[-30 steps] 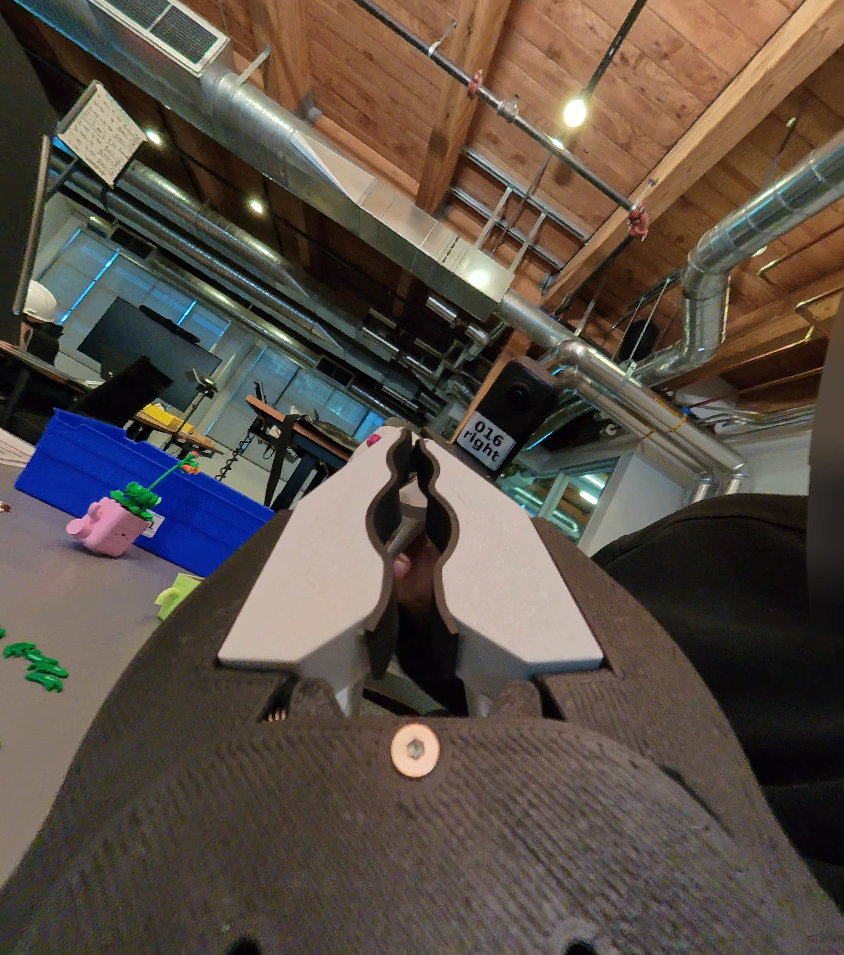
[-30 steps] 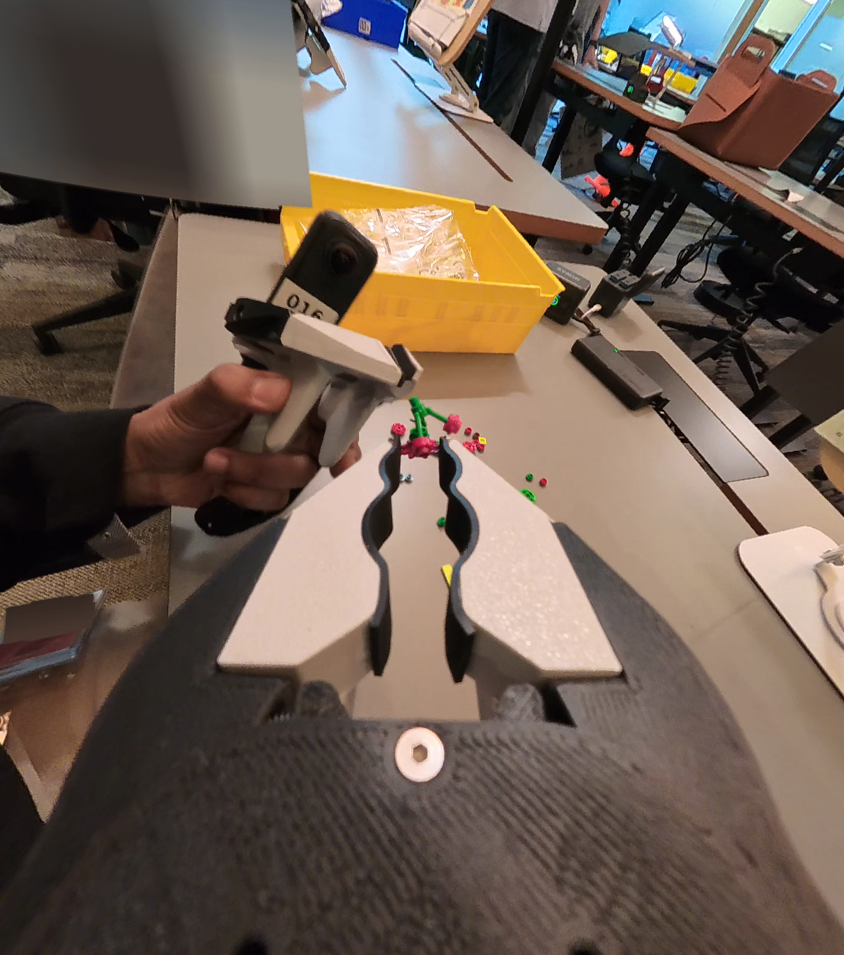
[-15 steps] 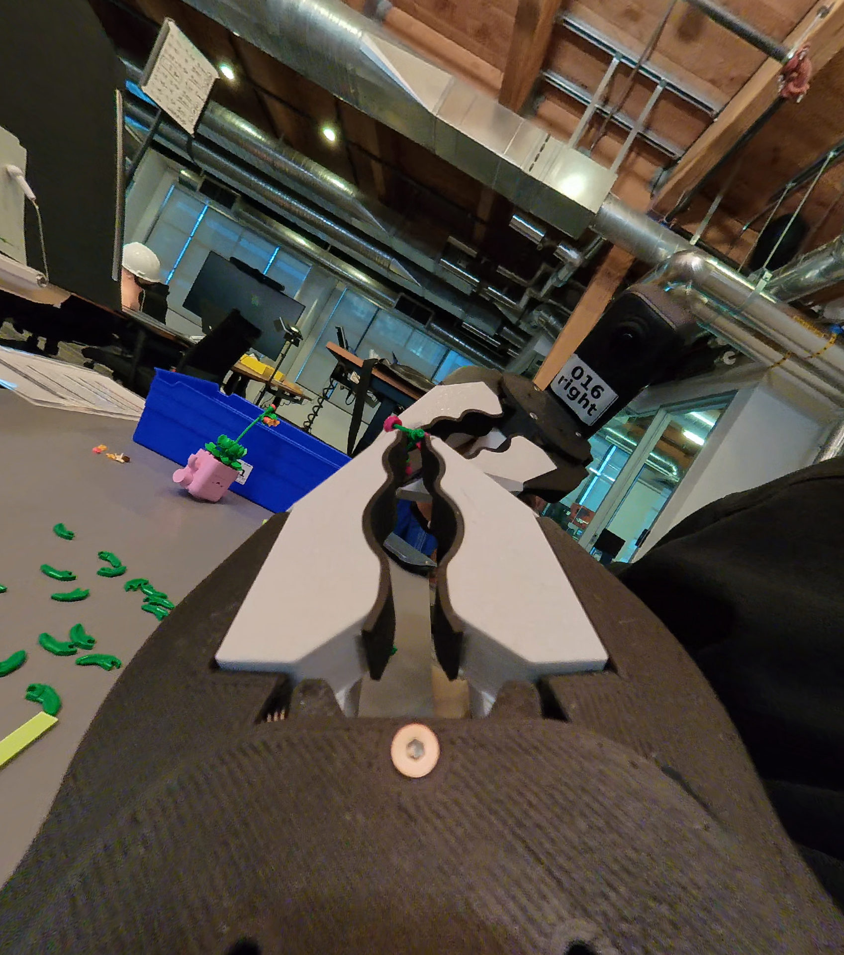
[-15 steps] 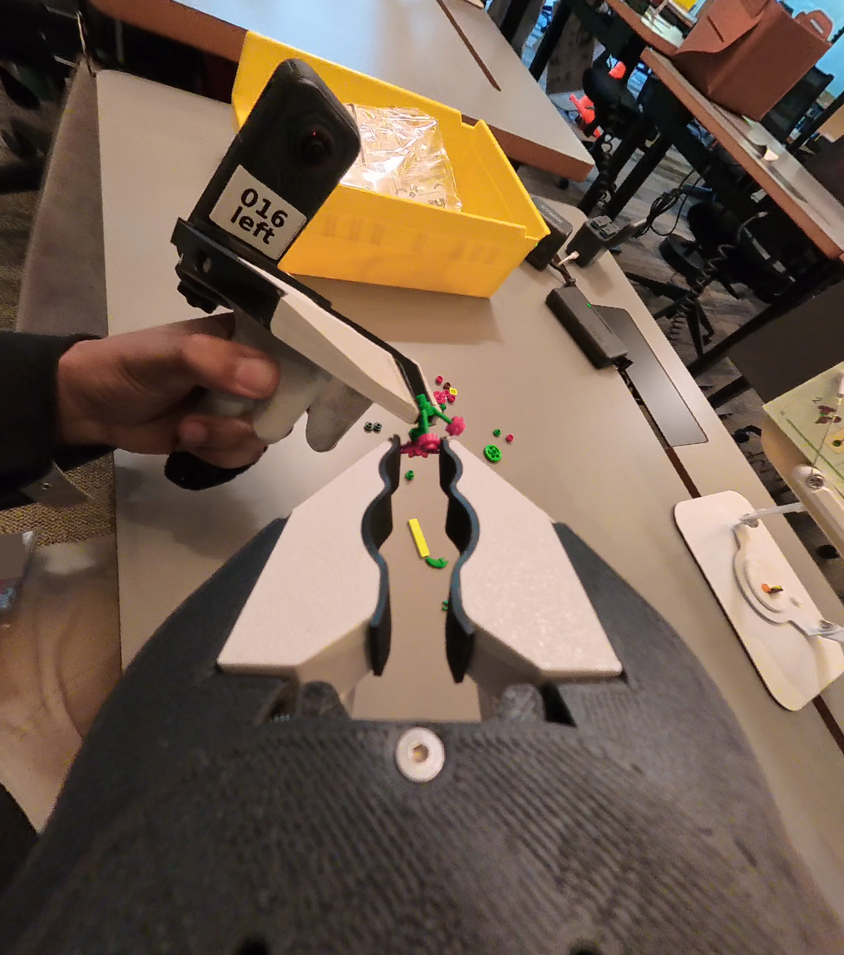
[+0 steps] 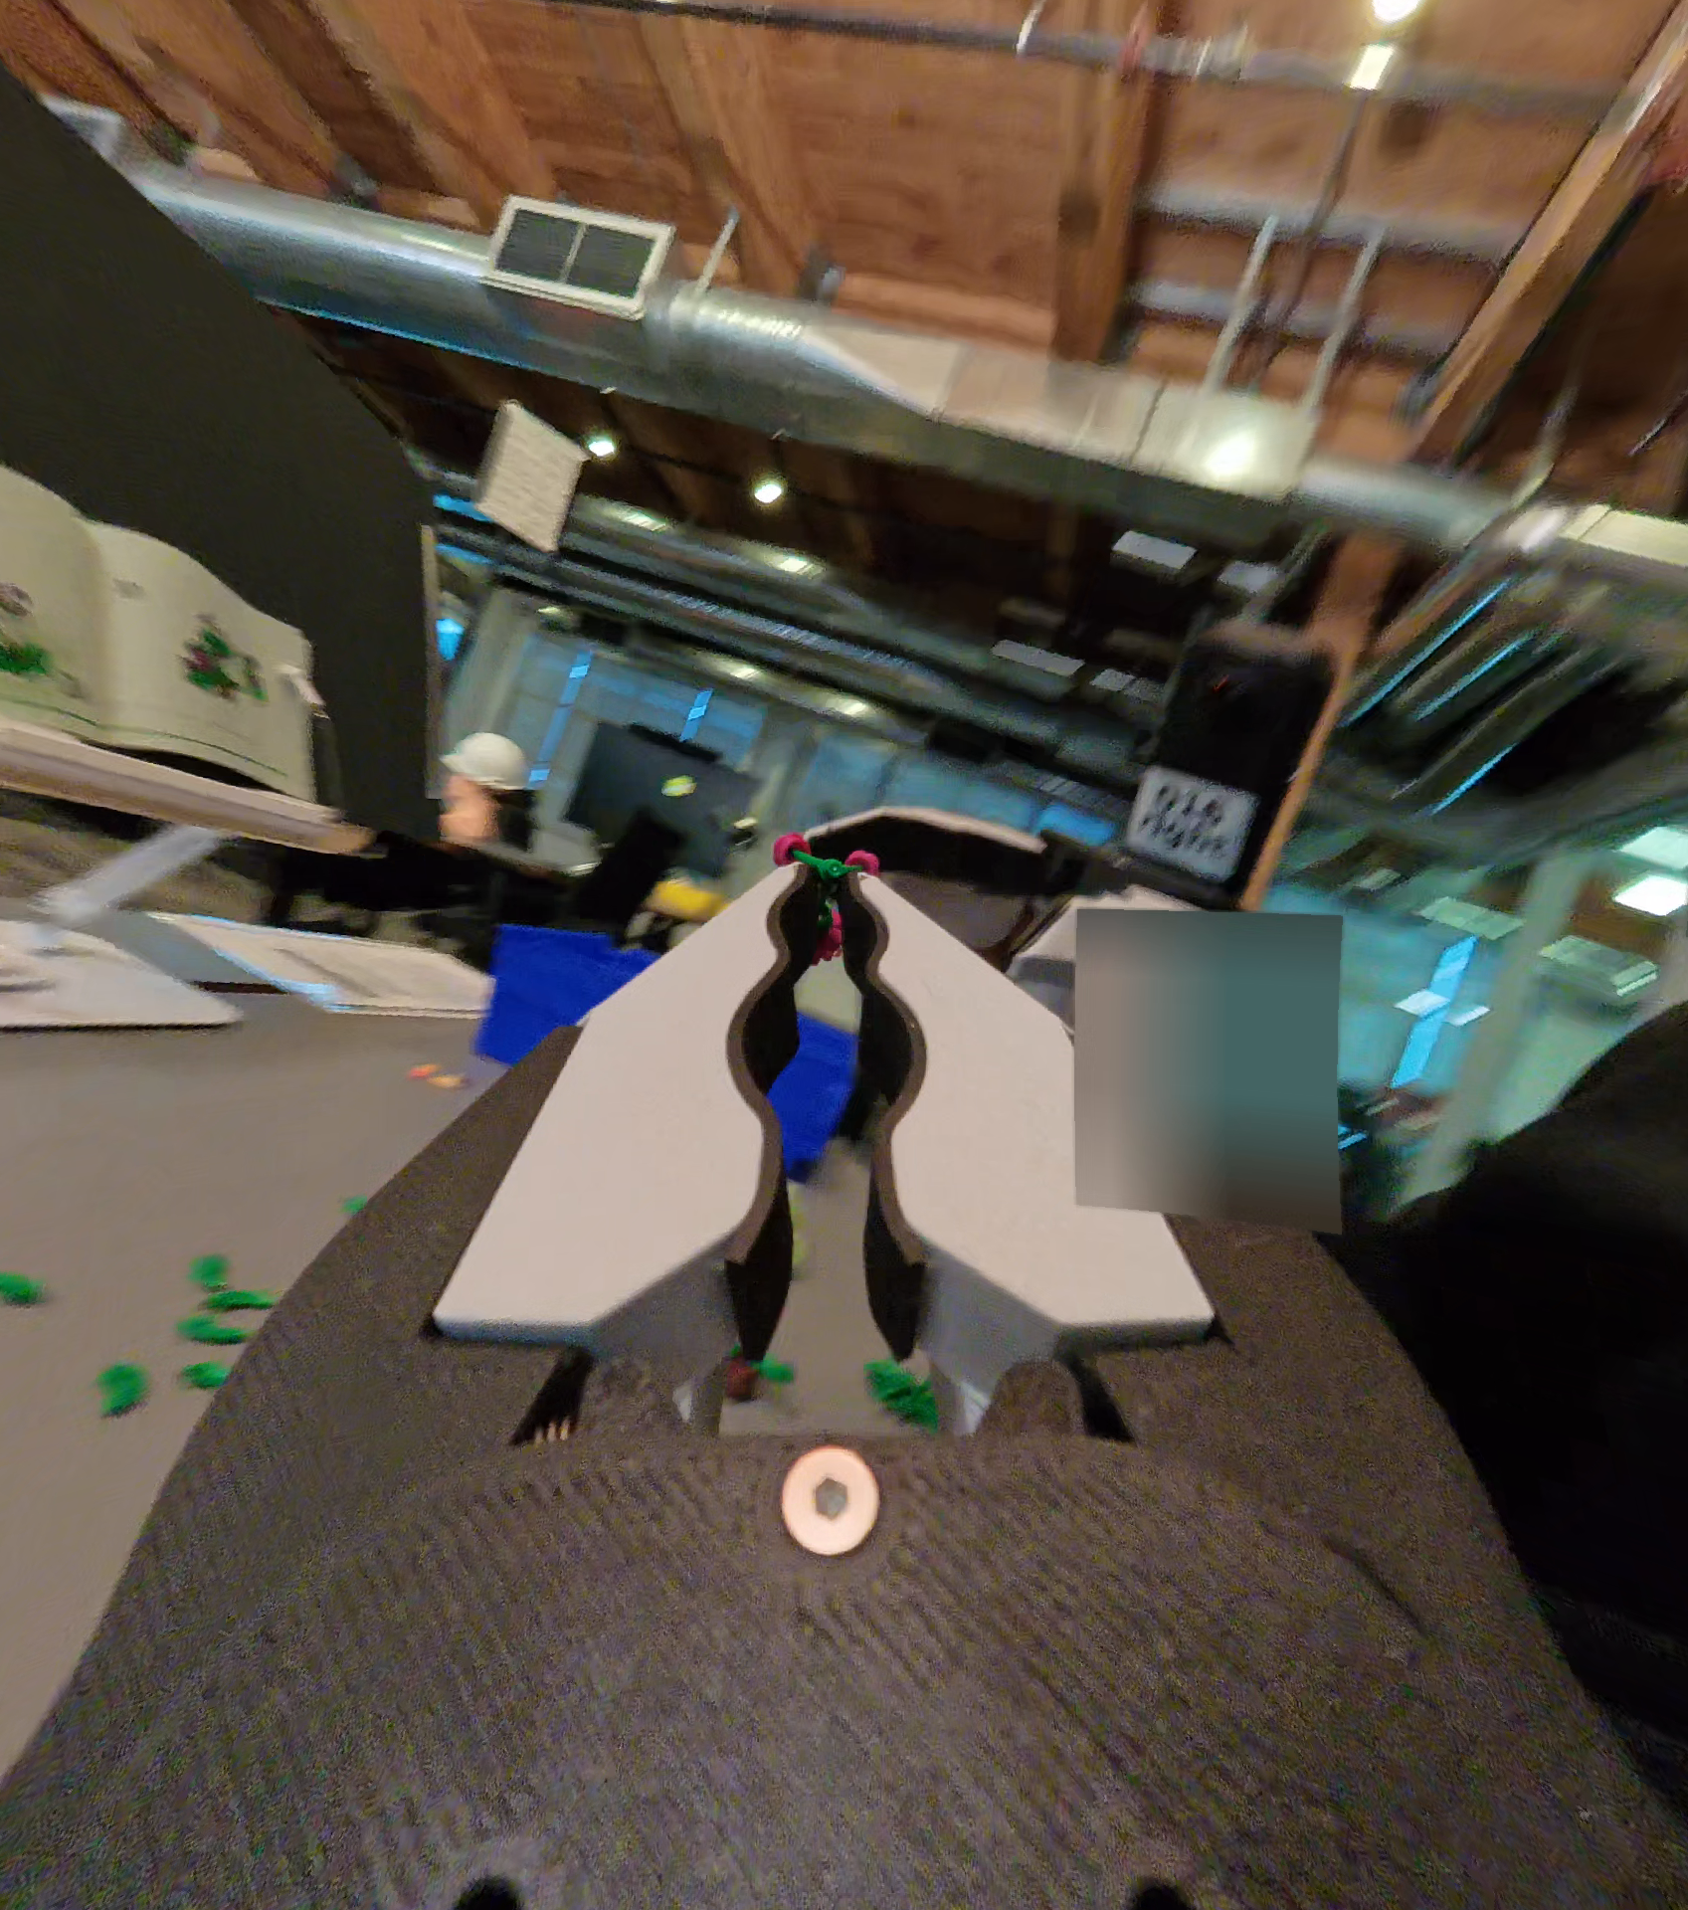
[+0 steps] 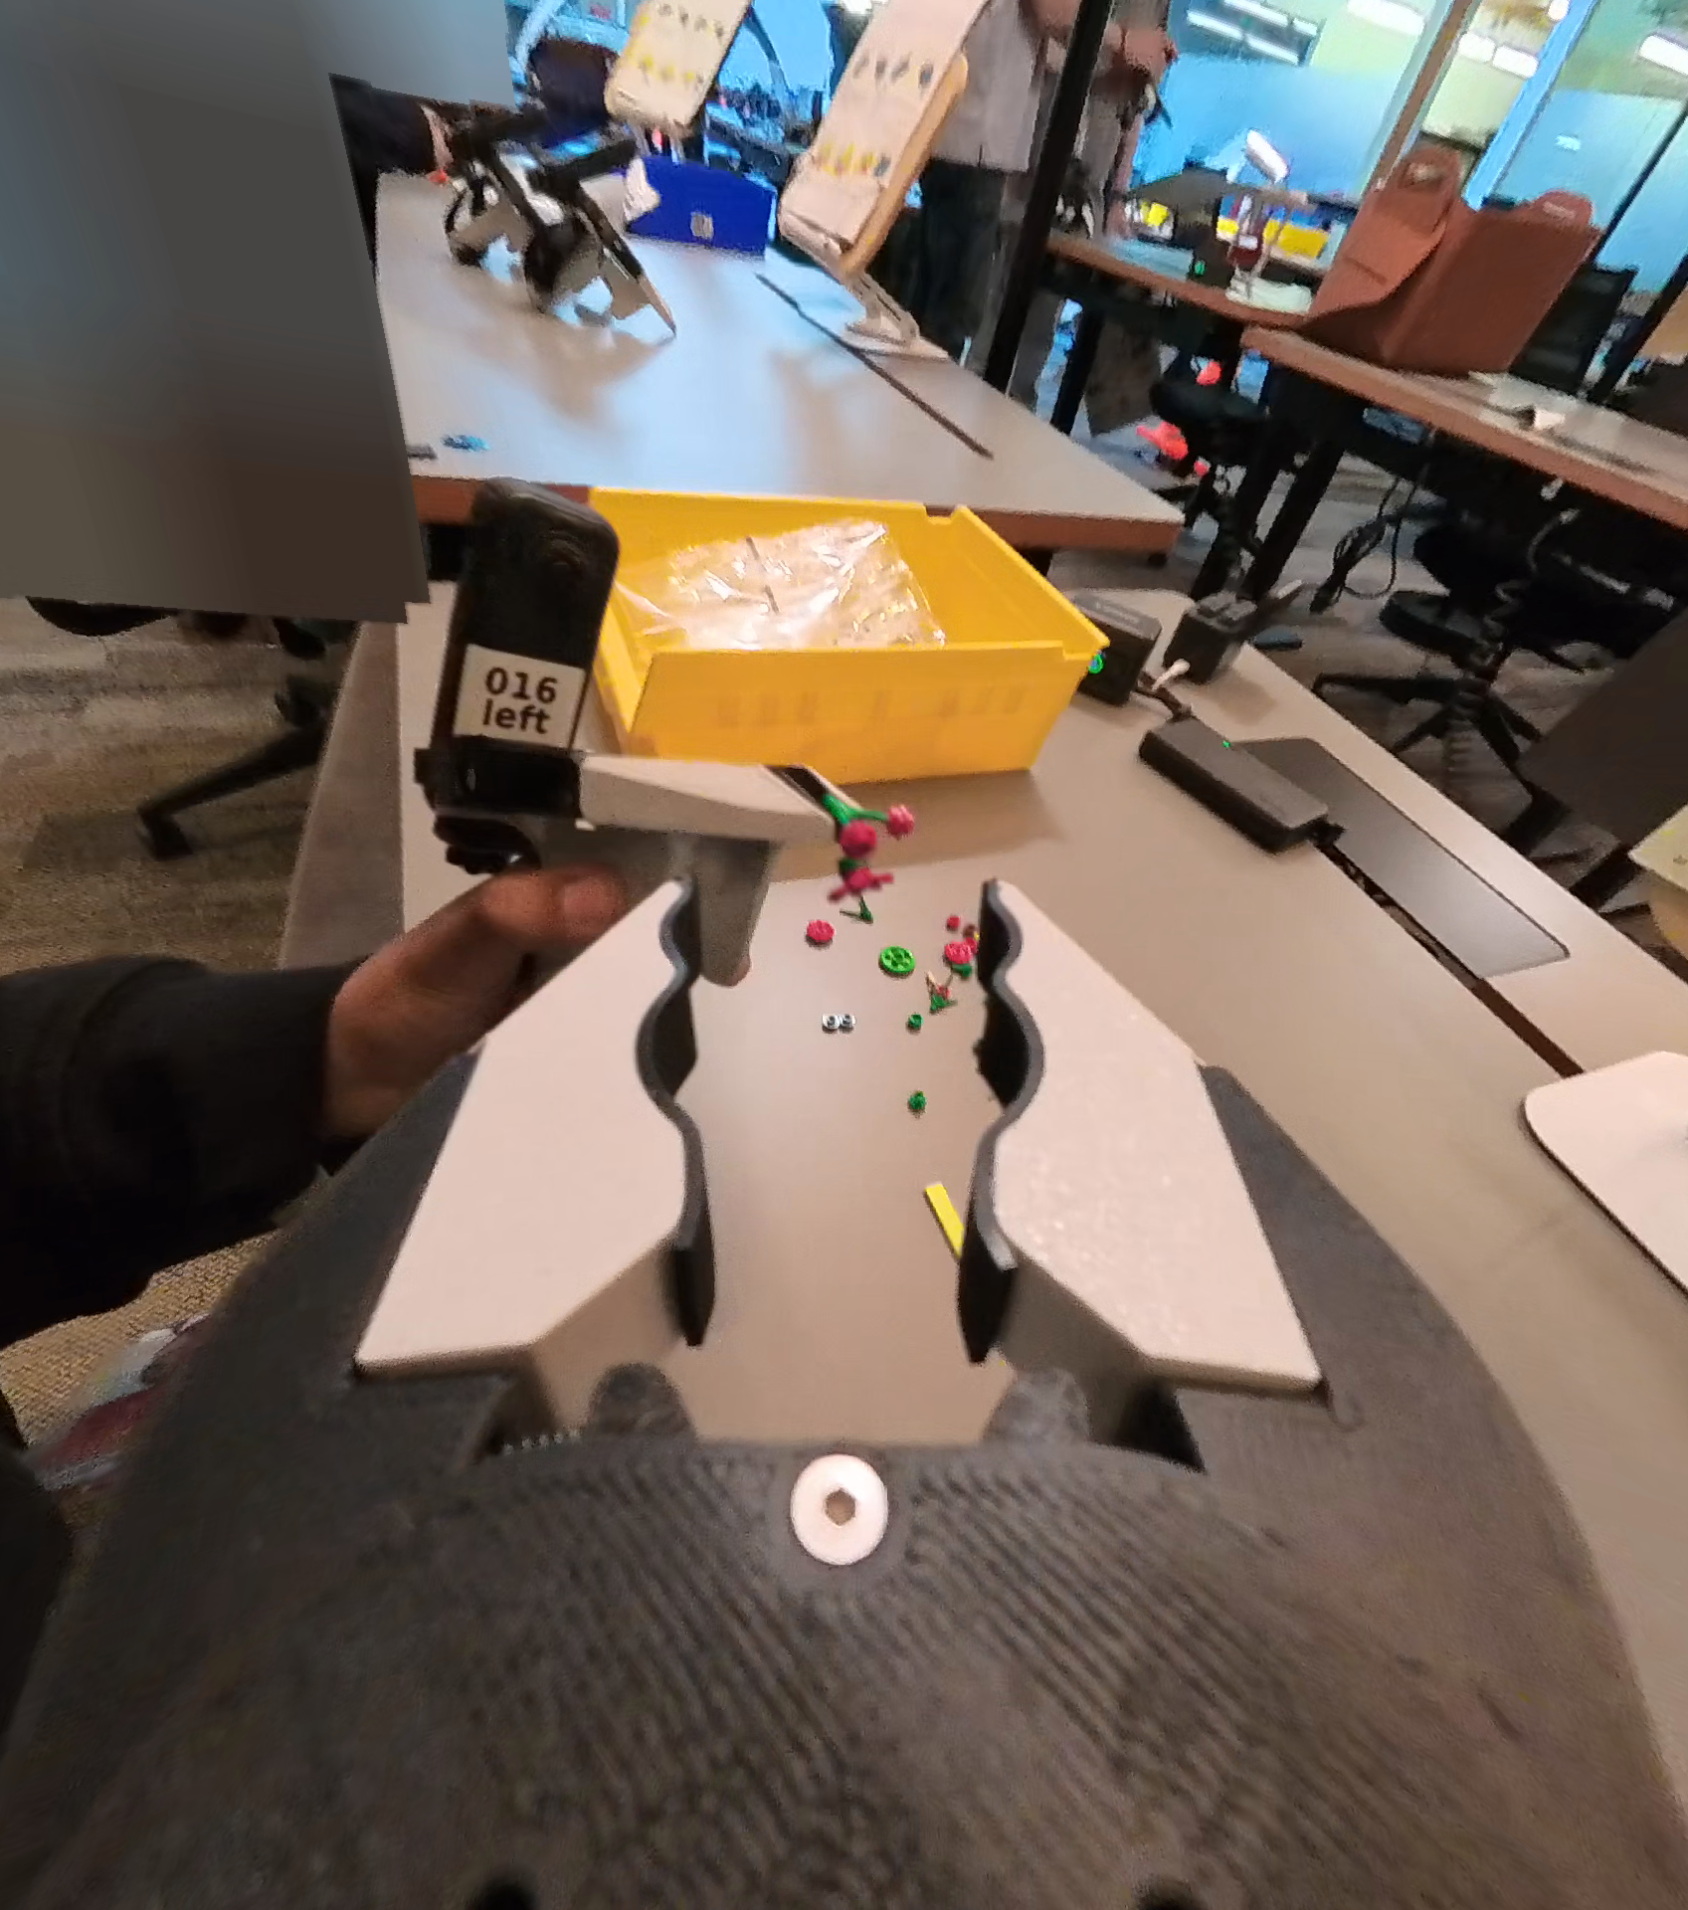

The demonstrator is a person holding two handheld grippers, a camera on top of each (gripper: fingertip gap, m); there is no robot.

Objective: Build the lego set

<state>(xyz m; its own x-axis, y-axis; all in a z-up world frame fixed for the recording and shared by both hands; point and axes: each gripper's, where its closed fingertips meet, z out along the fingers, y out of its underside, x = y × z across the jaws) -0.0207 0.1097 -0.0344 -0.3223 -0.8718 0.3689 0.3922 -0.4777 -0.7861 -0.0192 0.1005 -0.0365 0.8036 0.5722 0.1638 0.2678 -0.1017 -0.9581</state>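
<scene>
My left gripper [image 5: 824, 887] is shut on a small green flower sprig with magenta blossoms [image 5: 829, 866], held at its fingertips above the grey table. In the right wrist view a hand holds this left gripper [image 6: 803, 811] level, and the sprig [image 6: 860, 839] hangs down from its tip. My right gripper [image 6: 834, 915] is open and empty, just below and in front of the sprig, not touching it. Loose magenta flowers [image 6: 819, 932], a green round piece [image 6: 896, 959] and a yellow strip [image 6: 945, 1220] lie on the table between its fingers.
A yellow bin [image 6: 839, 713] with clear bags stands behind the grippers. A black adapter [image 6: 1232, 775] and a white stand base [image 6: 1645, 1178] are to the right. Green leaf pieces [image 5: 214, 1328], a blue bin [image 5: 550, 982] and an open booklet [image 5: 95, 641] show in the left wrist view. Less than 4 cm separates the two grippers' tips.
My right gripper has opened and let go of the sprig, which now hangs from the left gripper alone. The left gripper has turned level and the view has swung.
</scene>
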